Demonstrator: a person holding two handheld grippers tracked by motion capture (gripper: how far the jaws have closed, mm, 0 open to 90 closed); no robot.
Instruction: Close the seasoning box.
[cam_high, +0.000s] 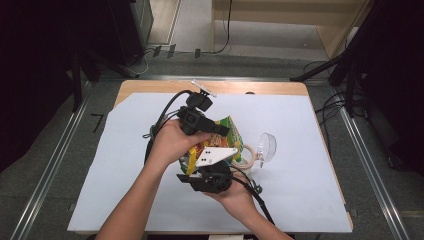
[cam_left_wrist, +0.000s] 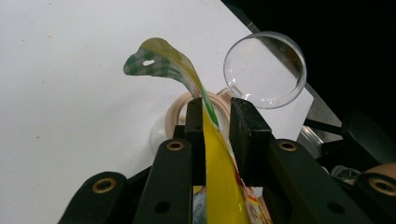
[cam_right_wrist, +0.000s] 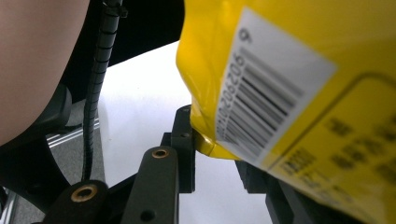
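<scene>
Tongs: left (cam_left_wrist: 217, 122) and right (cam_right_wrist: 217, 154) both pinch the snack bag (cam_high: 226, 131); pull apart evenly above the cup (cam_left_wrist: 264, 69).

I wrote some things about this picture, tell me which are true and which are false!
1. Both claws hold the yellow snack bag. True.
2. The bag lies flat on the table. False: it is held up above the white sheet.
3. A clear round lid sits near the bag. True.
4. The left claw grips the lid. False: it pinches the bag's top edge.
5. The right claw holds a bag corner near the barcode. True.
</scene>
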